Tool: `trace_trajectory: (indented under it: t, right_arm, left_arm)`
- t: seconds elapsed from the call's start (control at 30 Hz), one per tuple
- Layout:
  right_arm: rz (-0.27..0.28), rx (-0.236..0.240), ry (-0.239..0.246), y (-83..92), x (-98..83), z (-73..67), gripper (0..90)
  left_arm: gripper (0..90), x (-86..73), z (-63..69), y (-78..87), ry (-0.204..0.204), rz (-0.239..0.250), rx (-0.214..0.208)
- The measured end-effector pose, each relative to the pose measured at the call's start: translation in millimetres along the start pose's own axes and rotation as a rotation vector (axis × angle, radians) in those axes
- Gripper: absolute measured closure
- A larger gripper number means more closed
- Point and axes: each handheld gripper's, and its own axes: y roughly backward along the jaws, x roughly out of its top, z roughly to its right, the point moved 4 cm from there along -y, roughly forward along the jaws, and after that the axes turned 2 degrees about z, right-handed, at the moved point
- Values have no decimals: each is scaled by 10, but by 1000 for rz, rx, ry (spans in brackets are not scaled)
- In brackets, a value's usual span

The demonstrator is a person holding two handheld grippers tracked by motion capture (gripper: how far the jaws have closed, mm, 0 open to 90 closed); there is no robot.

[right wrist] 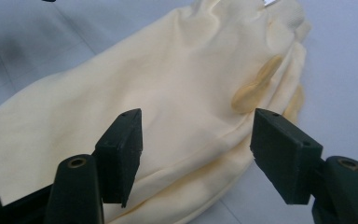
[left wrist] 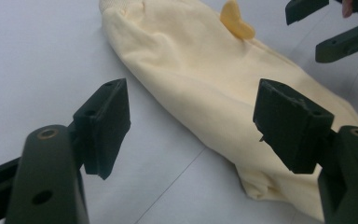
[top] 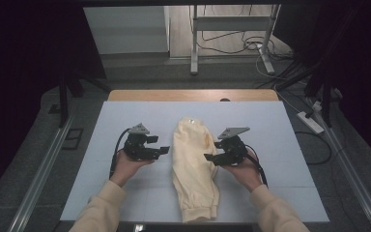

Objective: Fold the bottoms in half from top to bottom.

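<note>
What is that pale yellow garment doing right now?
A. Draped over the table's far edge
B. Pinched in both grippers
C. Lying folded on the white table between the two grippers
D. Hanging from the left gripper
C: the pale yellow garment lies lengthwise on the white table, with the left gripper and right gripper open on either side of it, neither one gripping it.

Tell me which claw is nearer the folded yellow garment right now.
Right. The right claw hangs at the garment's right edge, open, its tips over the cloth. The left claw is open too, off the garment's left side with a strip of white table between.
</note>
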Motion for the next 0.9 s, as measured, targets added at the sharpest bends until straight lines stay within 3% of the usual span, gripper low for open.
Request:
trace_trajectory:
  t: [0.2, 0.43, 0.53, 0.9]
  right_arm:
    - [-15, 0, 0, -13, 29, 25, 274]
    - [34, 0, -11, -4, 150, 88, 128]
    - [27, -53, -6, -43, 204, 132, 128]
    - [2, -27, -70, -199, 282, 364, 169]
  left_arm:
    - [253, 93, -21, -50, 11, 3, 16]
    - [244, 161, -34, -70, 17, 8, 18]
    - [235, 176, -65, -109, 23, -5, 21]
    - [230, 345, -123, -296, 9, -32, 26]
